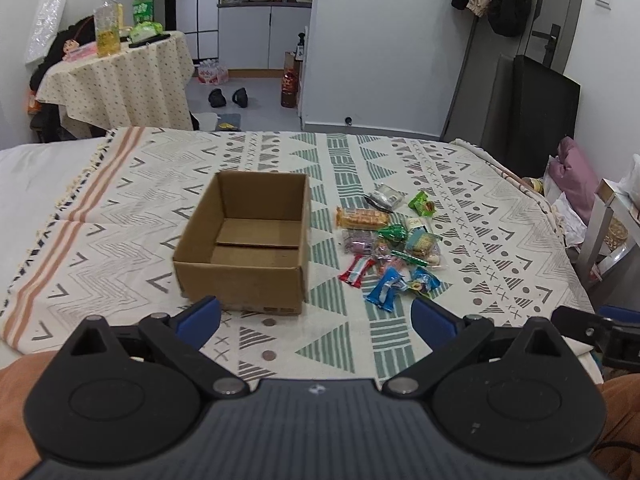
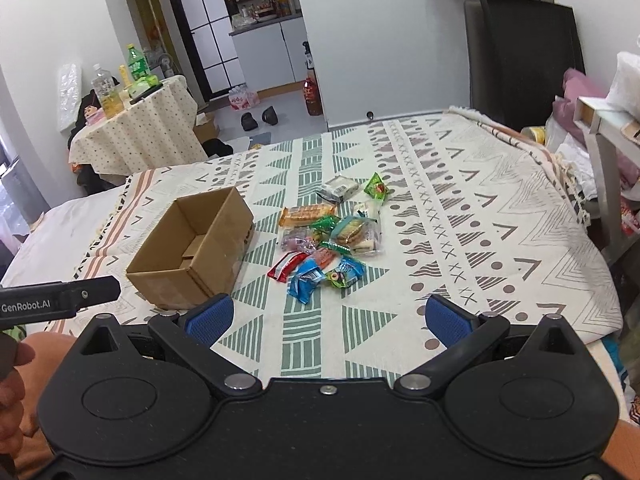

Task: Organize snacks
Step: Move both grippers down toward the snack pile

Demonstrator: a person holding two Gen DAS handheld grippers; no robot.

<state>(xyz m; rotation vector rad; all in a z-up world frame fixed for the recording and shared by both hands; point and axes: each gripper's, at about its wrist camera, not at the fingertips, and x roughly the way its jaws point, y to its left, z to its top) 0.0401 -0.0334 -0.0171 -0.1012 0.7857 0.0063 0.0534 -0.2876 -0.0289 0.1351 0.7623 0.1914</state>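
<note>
the left gripper hangs over the near edge of the bed, its blue pads spread wide with nothing between them. the right gripper sits beside it over the same near edge, just as wide open and empty-handed; its tip shows at the right edge of the left view, and the left one pokes into the right view's left side. a hand grips the left tool down in the near left corner.

the blanket, cream with green and grey triangles and zigzags, covers the bed; white sheet shows past its left edge. just beyond the left gripper stands the box, open-topped cardboard, upright, nothing inside but its folded bottom flaps. it sits left of the blanket's middle.

right of the box, apart from it, lies the snack pile in a loose heap near the blanket's centre. nearest are a blue pack, a red pack and a blue-green one, touching or overlapping. farther in come a teal biscuit pack, a purple pack and an orange wafer pack. farthest lie a grey pack and a green pack, slightly apart from the rest.

beyond the bed's far edge stands a table with bottles, at the far left.
</note>
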